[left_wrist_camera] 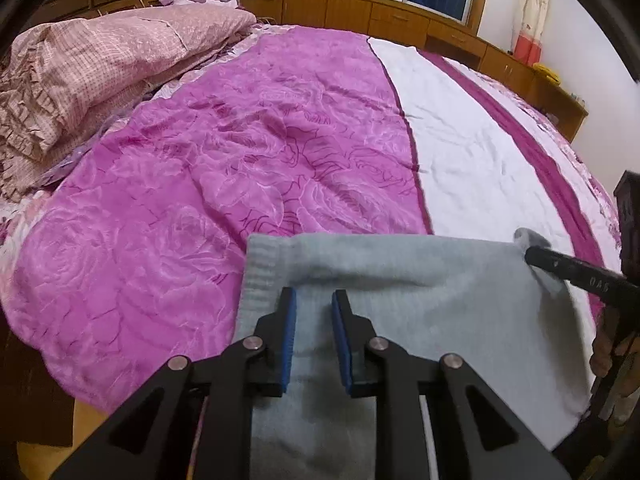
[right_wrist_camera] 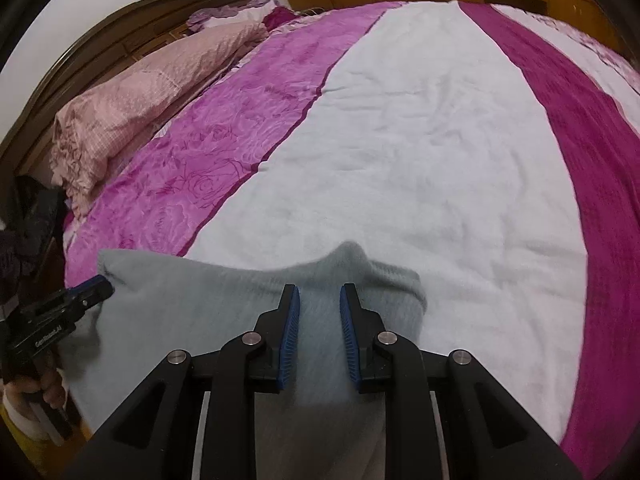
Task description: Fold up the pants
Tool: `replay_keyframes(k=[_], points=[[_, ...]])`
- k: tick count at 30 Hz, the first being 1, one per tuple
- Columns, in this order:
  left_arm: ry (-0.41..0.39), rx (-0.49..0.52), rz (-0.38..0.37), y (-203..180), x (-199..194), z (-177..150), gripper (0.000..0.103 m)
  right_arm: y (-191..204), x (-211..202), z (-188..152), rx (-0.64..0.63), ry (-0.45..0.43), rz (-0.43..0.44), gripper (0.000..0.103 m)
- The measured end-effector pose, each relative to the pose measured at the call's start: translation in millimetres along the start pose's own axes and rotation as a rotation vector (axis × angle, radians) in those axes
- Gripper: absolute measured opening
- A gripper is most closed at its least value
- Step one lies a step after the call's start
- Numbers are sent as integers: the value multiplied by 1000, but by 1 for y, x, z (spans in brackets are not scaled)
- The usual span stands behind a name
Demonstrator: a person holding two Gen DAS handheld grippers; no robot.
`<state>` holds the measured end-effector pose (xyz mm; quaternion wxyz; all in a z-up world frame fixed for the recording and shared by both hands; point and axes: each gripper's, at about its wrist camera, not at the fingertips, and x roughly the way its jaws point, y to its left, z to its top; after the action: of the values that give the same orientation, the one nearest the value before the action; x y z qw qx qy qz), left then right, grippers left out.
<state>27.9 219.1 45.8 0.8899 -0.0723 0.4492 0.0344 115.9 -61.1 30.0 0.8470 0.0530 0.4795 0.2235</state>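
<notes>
So, quick take on why it's set up like this. The grey pants [left_wrist_camera: 400, 288] are at the near edge of the bed [left_wrist_camera: 180, 168], lying partly on the pink rose cover and partly on the white strip [right_wrist_camera: 420, 140], w/ the far edge of the cloth running pretty straight across.

Left tongs [left_wrist_camera: 314, 300] are near the ribbed band [left_wrist_camera: 260, 276] at the left corner; right tongs [right_wrist_camera: 320, 296] are at the opposite corner, where the cloth bunches into a little peak just past the tips. On both, the blue pads aren't fully together: there's a narrow gap and it's filled w/ grey fabric, so imo each one is clamped on a pinch of the pants rather than hanging open. Can't see the actual bite tho, the cloth hides it.

Why two corners? Prob bc holding one edge at both ends keeps it tight and level, so the fold goes over square instead of sagging in the middle. Looks to me like a fold in progress, edge being carried out over the bed.

The pink quilt pile [left_wrist_camera: 100, 68] is well apart, up by the headboard, so plenty of room. Main risk I'd guess: soft knit slipping out of one side and the fold going crooked.
</notes>
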Motion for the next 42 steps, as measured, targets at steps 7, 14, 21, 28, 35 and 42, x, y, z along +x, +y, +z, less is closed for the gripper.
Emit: replay_keyframes(k=[7, 14, 21, 28, 35, 42], points=[[-31, 20, -52, -8, -52, -24, 20, 4, -39, -26, 11, 16, 6, 15], [26, 35, -1, -7, -45, -54, 20, 6, -75, -69, 51, 31, 44, 19], [31, 45, 8, -5, -36, -67, 20, 5, -67, -111, 62, 75, 2, 23], [21, 44, 15, -7, -51, -68, 20, 1, -67, -123, 91, 74, 7, 25], [0, 38, -15, -16, -73, -67, 20, 3, -71, -128, 99, 84, -2, 25], [8, 60, -52, -39, -75, -64, 20, 0, -83, -124, 164, 79, 20, 26]])
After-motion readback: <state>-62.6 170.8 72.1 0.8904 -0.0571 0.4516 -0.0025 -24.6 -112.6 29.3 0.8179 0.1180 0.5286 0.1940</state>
